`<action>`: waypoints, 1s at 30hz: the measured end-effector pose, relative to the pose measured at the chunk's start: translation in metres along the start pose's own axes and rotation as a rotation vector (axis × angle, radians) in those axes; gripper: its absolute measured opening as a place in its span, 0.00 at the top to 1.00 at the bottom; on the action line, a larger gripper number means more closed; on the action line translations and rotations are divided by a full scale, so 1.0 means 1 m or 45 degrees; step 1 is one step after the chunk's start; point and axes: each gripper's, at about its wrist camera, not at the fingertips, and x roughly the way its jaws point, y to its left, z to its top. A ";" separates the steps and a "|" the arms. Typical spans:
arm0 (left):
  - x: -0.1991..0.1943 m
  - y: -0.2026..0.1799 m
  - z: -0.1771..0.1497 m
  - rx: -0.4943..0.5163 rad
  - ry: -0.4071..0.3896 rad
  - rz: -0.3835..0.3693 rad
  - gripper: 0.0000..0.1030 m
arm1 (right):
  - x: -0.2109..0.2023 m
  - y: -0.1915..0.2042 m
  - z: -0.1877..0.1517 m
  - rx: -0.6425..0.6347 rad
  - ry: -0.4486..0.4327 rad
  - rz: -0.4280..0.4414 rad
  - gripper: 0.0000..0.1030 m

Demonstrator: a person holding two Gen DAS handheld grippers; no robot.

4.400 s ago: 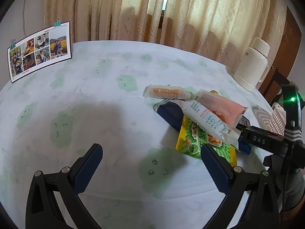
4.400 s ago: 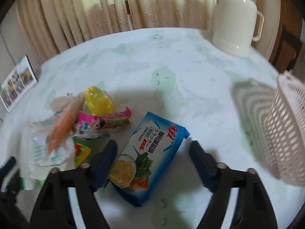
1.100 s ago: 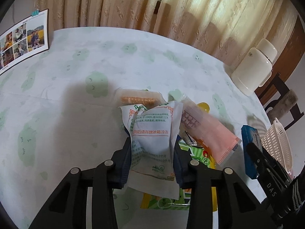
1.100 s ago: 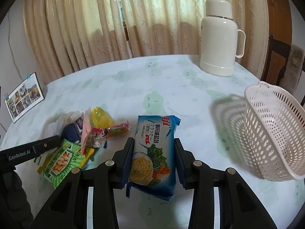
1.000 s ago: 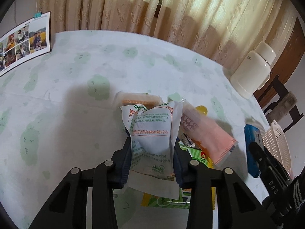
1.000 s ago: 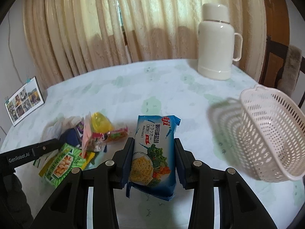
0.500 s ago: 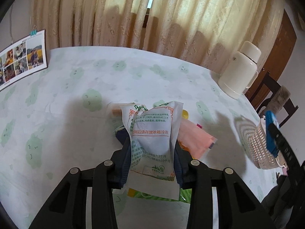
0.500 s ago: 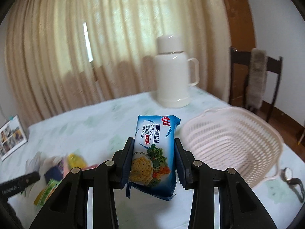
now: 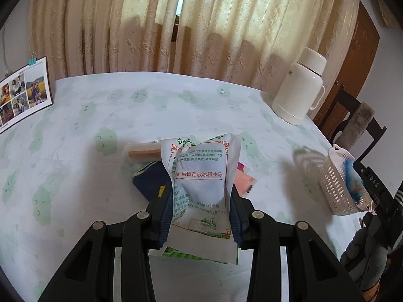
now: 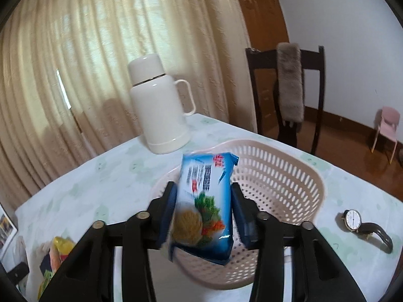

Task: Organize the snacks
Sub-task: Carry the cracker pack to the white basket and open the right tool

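While the round desk (image 9: 151, 115) under its pale cloth with green cloud prints fills most of both views, cream curtains (image 9: 201, 25) hang behind it and a dark chair (image 10: 287, 90) with a grey fur strip over its back stands at the far side. A white thermos jug (image 10: 161, 105) with a handle stands upright near the desk's far edge. The pale perforated basket (image 10: 272, 183) sits on the desk just in front of the right gripper (image 10: 202, 216), which hangs over its near rim. Its jaws have just been opening; the blue cracker packet (image 10: 204, 206) stands between them, blurred, with a gap showing at the right pad, and its lower end is over the basket's inside. The left gripper (image 9: 201, 214) is clamped on 1 white frozen-food pouch (image 9: 204, 183), lifted clear of the snack pile. Below that pouch lie a dark blue packet (image 9: 148, 178), a clear wrapper with an orange stick (image 9: 143, 152), a pink wrapper (image 9: 245, 180) and a green packet's edge (image 9: 199, 255). A photo card (image 9: 22, 93) leans at the desk's left. A wristwatch (image 10: 362, 224) lies on the cloth just right of the basket.
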 end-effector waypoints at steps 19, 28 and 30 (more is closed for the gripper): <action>0.018 -0.091 0.015 0.194 0.042 -0.084 0.64 | -0.016 -0.081 0.025 0.105 -0.254 -0.197 0.31; 0.036 -0.183 0.016 0.393 0.067 -0.196 0.64 | -0.005 -0.091 0.023 0.156 -0.188 -0.155 0.31; 0.039 -0.201 0.016 0.429 0.072 -0.224 0.64 | -0.008 -0.092 0.022 0.167 -0.210 -0.157 0.31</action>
